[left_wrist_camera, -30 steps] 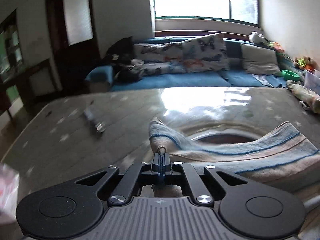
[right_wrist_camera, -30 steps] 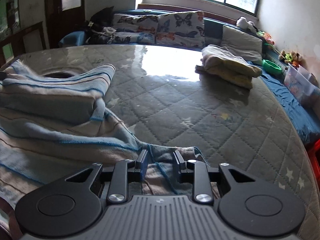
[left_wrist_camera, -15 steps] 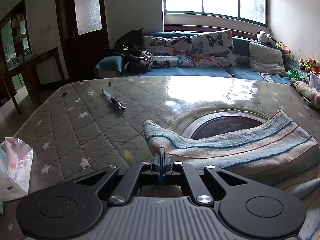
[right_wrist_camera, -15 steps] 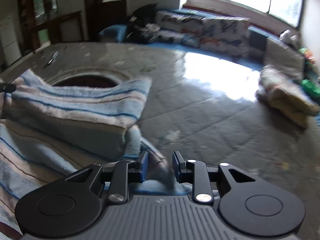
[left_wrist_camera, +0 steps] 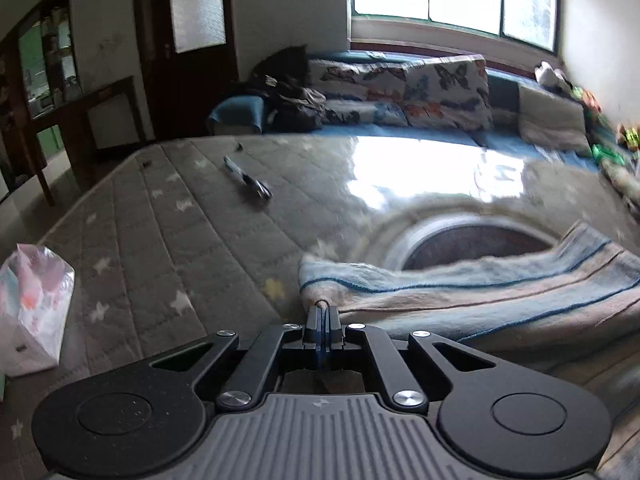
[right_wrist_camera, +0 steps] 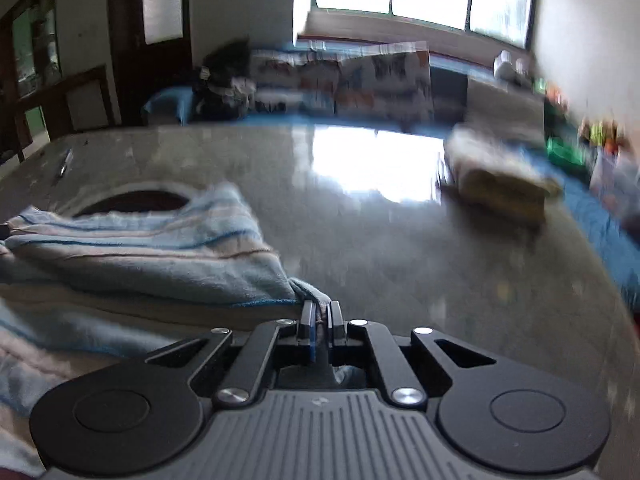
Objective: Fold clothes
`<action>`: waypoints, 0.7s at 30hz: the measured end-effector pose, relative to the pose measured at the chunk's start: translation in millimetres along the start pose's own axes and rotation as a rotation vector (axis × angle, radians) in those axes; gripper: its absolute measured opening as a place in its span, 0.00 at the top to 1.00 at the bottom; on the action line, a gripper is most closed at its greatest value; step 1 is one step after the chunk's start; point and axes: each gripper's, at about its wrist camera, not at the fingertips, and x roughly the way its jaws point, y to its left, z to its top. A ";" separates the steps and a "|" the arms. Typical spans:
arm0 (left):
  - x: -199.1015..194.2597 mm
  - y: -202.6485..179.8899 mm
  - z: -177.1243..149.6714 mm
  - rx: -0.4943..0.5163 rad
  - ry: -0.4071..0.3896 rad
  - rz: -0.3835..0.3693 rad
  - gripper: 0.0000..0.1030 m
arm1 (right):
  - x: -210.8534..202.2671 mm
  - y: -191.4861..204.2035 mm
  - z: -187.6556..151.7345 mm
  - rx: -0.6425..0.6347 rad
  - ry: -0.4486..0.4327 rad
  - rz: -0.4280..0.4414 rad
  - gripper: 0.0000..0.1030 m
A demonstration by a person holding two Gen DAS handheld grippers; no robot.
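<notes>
Striped blue towel-like garment point(left_wrist_camera: 480, 292), pinched at two corners: left claw point(left_wrist_camera: 321, 314) clamped tight on one corner, right claw point(right_wrist_camera: 319, 312) clamped on another, fabric bunched between each pair of jaws. Between the two grips, cloth draped in a loose doubled band across the near part of the quilted, star-printed mattress point(left_wrist_camera: 160, 220), one layer raised over another. Beyond it, a round dark ring point(left_wrist_camera: 472, 240) in the mattress cover; farther left, a pen point(left_wrist_camera: 248, 178) lying well apart from the cloth; at the near left edge, a white plastic bag point(left_wrist_camera: 34, 304). To the far right, a folded yellowish pile point(right_wrist_camera: 500, 176) already on the mattress. Behind all, a blue sofa with butterfly-print cushions point(left_wrist_camera: 440, 92) under a bright window. Best handling, by judgement: both corners kept level and taut, carried together onto the opposite edge, then released only once hems align. No legible brand or writing anywhere; bag print too blurred to read.
</notes>
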 end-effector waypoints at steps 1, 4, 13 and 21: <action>-0.1 -1.0 -3.2 0.012 0.009 -0.005 0.98 | -0.4 -1.8 -6.1 0.000 0.045 0.031 0.95; -0.5 1.1 -8.7 0.028 0.029 -0.011 0.98 | -7.9 -2.4 -13.8 -0.038 0.074 0.074 0.92; -6.3 8.2 -6.7 0.041 0.014 0.007 0.98 | 11.8 -4.3 37.7 0.022 -0.033 0.157 0.79; -3.8 15.0 -7.6 0.036 0.026 0.021 0.98 | 80.4 20.0 69.1 -0.002 0.022 0.251 0.70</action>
